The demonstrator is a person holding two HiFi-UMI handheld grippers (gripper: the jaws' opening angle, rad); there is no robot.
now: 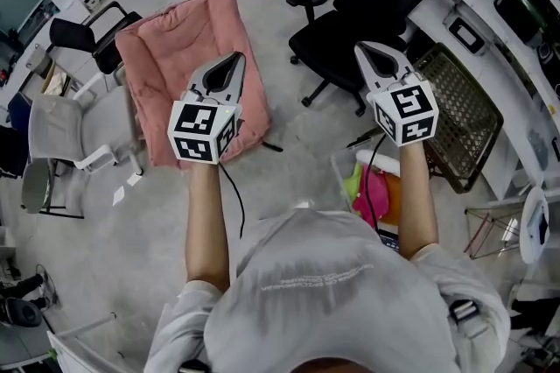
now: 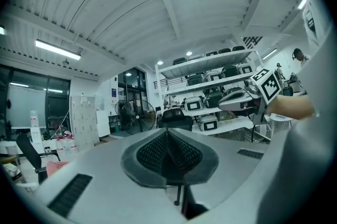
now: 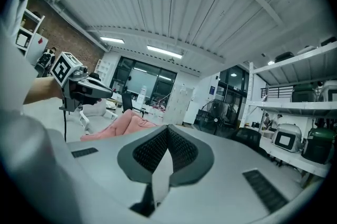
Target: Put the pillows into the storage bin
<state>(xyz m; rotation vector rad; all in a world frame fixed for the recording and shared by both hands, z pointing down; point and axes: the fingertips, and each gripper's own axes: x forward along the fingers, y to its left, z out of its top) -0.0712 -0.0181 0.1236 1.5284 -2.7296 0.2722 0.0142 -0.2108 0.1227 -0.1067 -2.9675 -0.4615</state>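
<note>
A large pink pillow [image 1: 188, 65] lies on the concrete floor ahead of me; it also shows low in the right gripper view as a pink pillow [image 3: 124, 125]. My left gripper [image 1: 236, 57] is held up in front of it, jaws shut and empty, seen as the left gripper [image 2: 167, 136] in its own view. My right gripper [image 1: 361, 47] is raised beside it at the same height, also shut with nothing held, shown as the right gripper [image 3: 167, 132]. A clear storage bin [image 1: 339, 168] with pink, green and orange things inside stands by my right side, partly hidden by my arm.
A black office chair [image 1: 367, 3] stands just beyond the right gripper. A dark wire basket [image 1: 464, 113] leans by the white desk [image 1: 490, 21] at the right. A grey chair [image 1: 52, 139] and another black chair [image 1: 83, 38] are at the left.
</note>
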